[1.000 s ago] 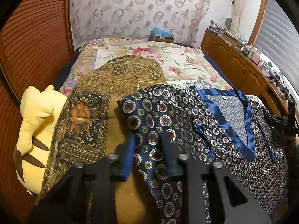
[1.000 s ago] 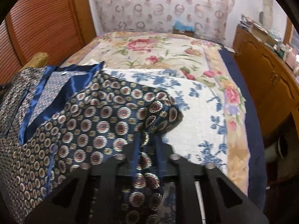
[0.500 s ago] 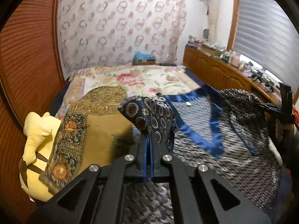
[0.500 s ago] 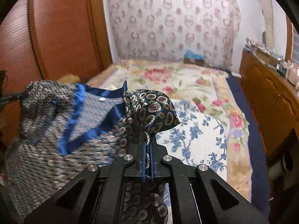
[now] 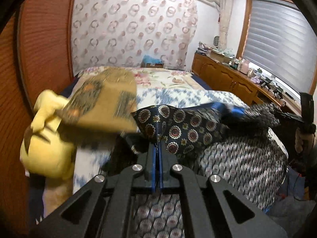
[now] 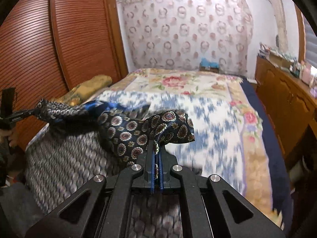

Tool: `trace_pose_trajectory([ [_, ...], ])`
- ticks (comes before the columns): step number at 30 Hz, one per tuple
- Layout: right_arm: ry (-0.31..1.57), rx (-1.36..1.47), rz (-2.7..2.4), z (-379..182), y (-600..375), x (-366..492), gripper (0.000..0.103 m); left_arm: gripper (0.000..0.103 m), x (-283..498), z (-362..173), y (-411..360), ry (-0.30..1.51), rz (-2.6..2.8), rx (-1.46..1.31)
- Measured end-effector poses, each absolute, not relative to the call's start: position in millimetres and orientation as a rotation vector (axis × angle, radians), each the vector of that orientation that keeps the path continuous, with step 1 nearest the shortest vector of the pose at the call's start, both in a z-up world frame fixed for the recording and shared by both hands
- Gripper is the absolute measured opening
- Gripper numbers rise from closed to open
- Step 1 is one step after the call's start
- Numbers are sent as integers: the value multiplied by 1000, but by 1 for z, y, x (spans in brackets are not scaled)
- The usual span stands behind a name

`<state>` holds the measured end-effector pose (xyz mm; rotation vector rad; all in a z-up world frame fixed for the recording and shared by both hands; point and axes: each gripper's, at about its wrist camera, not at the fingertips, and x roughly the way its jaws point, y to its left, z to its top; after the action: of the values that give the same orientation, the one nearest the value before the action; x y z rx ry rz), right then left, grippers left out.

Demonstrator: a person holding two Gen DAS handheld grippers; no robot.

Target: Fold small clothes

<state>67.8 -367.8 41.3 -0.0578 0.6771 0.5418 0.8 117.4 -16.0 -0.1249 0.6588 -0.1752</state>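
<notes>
Left gripper point(image 5: 158, 148) and right gripper point(image 6: 156, 148) both pinching patterned navy garment point(image 5: 184, 127) by its top corners (blue trim between), held hanging over the bed's point(image 6: 216, 123) near edge, beside yellow plush point(image 5: 47, 142).

The bed point(image 6: 273, 138) carries a floral quilt point(image 6: 178, 81) and yellow plush point(image 5: 47, 138).

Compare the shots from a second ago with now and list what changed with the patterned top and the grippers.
Both grippers, left gripper and right gripper, shut on the patterned top's shoulders and lifted it off the bed. The yellow plush and gold cushion stayed put.
</notes>
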Motion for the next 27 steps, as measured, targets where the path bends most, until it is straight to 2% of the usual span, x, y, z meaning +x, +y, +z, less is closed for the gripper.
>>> trace_pose_trajectory([
  [13,819,-4,466,1,-416,12,0,1,-47,-33,139,758,-103,-169],
  [17,842,-49,440,-8,-417,8,1,17,-52,-29,148,753,-97,-146],
  [23,789,-81,383,13,-425,14,17,31,-53,-13,167,716,-56,-115],
  [25,764,-91,367,22,-427,20,30,35,-45,-10,170,711,-52,-99],
  [26,756,-100,357,24,-427,25,40,36,-37,-10,171,713,-55,-88],
  [27,750,-109,344,26,-426,31,43,37,-29,-10,171,718,-53,-82],
])
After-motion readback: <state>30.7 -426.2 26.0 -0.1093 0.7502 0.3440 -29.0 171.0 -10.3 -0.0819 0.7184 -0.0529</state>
